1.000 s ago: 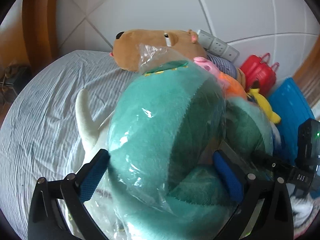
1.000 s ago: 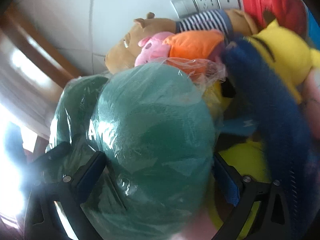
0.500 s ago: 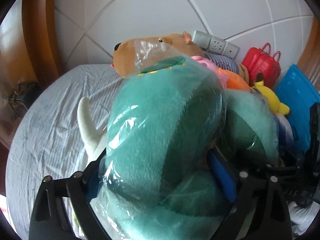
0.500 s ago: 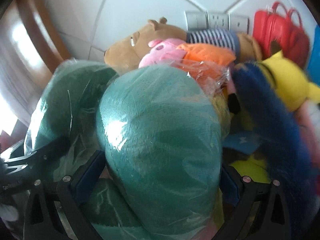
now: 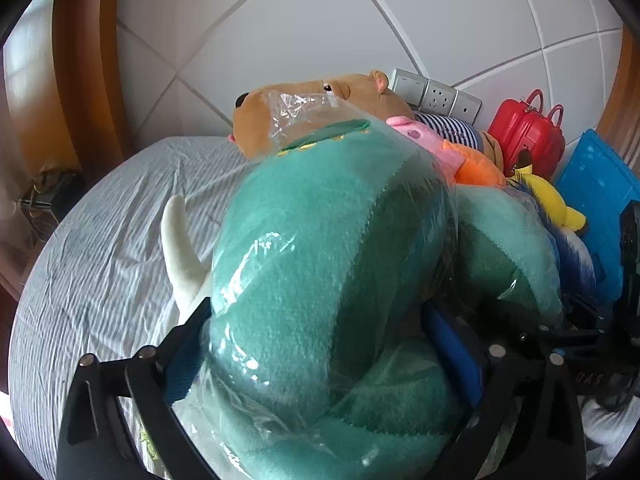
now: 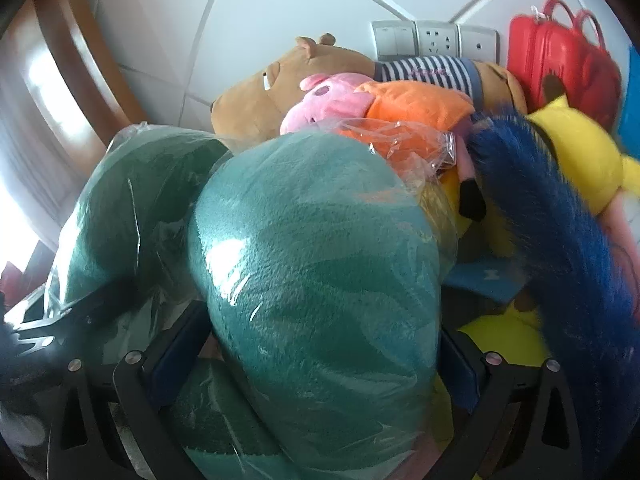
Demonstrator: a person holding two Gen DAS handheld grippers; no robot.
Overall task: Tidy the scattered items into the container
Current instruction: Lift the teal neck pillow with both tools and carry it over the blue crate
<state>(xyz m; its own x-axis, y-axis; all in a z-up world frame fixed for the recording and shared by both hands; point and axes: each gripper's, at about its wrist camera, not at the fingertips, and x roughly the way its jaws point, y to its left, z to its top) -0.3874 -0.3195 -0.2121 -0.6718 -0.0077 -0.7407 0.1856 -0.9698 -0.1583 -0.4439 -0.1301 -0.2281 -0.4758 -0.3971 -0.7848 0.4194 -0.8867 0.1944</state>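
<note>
White tiled wall behind, striped bed sheet below. Filling both views: a big teal plush in a clear plastic bag, carried by both grippers. Beyond it a heap of soft toys waits — brown bear in a striped shirt, pink pig, yellow plush, furry blue tail. A blue crate sits at the far right; probably the container, and nothing visibly in it yet, so I'd call this early going. Left gripper, angled down, fingers spread wide and pinching one lobe. Right gripper, also tilted down, pinches the other.
</note>
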